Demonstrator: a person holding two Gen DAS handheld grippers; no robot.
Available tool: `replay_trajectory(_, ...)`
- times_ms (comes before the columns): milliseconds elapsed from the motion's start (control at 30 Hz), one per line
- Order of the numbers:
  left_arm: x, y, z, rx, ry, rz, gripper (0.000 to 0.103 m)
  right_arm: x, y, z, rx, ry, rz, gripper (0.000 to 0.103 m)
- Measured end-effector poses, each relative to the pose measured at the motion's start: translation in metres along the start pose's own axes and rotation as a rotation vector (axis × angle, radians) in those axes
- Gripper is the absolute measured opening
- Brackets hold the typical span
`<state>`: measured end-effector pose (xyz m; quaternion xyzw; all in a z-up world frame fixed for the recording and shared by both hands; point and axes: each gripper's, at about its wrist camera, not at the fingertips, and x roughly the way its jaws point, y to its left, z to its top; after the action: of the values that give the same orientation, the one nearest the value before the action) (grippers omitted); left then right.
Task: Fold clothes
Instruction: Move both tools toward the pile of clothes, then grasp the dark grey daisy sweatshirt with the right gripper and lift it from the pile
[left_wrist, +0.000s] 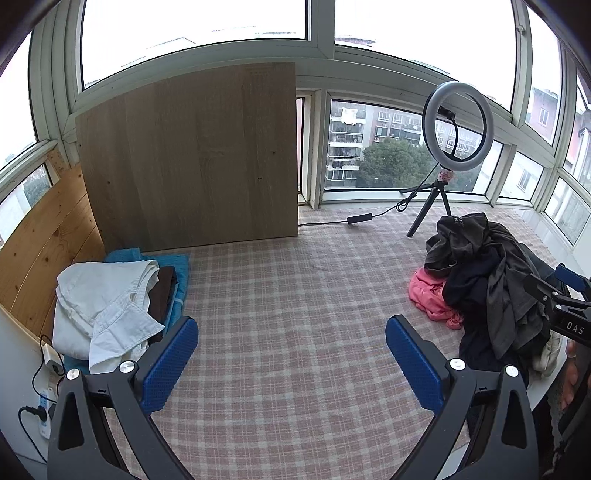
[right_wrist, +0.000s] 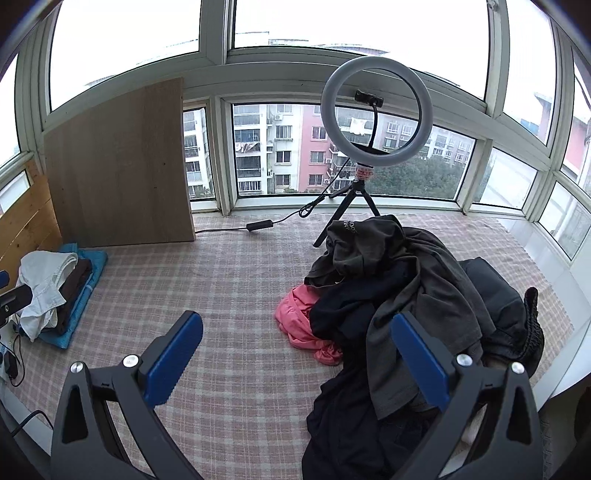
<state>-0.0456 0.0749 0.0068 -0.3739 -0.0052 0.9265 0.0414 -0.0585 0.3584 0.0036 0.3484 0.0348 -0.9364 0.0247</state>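
Note:
A heap of unfolded clothes (right_wrist: 413, 295), dark grey and navy with a pink garment (right_wrist: 303, 317) at its left edge, lies at the right of the plaid-covered surface (right_wrist: 229, 295). The same heap (left_wrist: 491, 280) shows in the left wrist view. A stack of folded clothes (left_wrist: 110, 302), white shirt on top, brown and blue below, sits at the far left, also visible as the stack (right_wrist: 55, 291). My left gripper (left_wrist: 291, 343) hangs open over bare plaid cloth. My right gripper (right_wrist: 297, 343) is open, its right finger over the heap's near edge. Neither holds anything.
A ring light on a tripod (right_wrist: 373, 122) stands at the back with its cable and switch (right_wrist: 258, 225). A wooden board (left_wrist: 192, 155) leans against the windows. A power strip and cables (left_wrist: 44, 402) lie at the left edge. A hand (left_wrist: 570, 373) shows at the right.

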Motion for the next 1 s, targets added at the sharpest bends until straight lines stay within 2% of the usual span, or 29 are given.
replay_trajectory(533, 0.04, -0.073, 0.047, 0.117, -0.022, -0.049, 0.102, 0.05, -0.087, 0.026, 0.025, 0.007, -0.091, 0.103)
replay_trajectory(767, 0.067, -0.1, 0.061, 0.117, 0.001, -0.078, 0.102, 0.086, -0.139, 0.031, 0.023, 0.064, -0.164, 0.103)
replay_trajectory(1000, 0.093, -0.129, 0.07, 0.164, 0.042, -0.084, 0.102, 0.126, -0.167, 0.034, 0.01, 0.112, -0.179, 0.103)
